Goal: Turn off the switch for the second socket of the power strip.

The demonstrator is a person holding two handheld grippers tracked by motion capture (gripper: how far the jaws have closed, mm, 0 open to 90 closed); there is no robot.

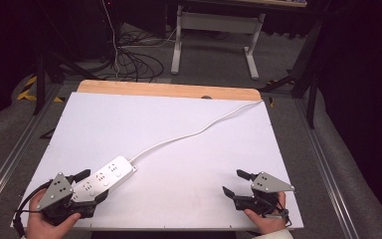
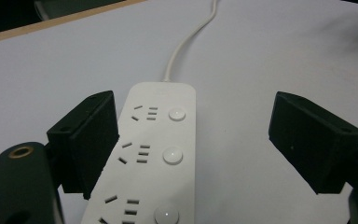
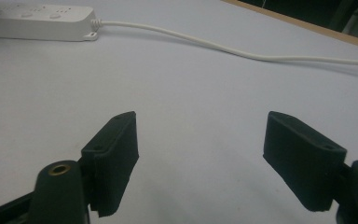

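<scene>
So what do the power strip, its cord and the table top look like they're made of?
The power strip looks like smooth white moulded plastic with a soft sheen, rounded corners and round buttons. Its cord seems rubber- or PVC-sheathed, since it bends in loose curves. The table top is a matt white sheet, possibly laminate or paper, over a board that looks like wood at the bare far edge.

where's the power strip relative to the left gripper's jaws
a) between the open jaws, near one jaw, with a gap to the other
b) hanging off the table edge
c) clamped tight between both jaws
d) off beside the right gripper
a: in the left gripper view the power strip lies flat between the wide-open jaws of the left gripper, close against one jaw and clear of the other.
</scene>
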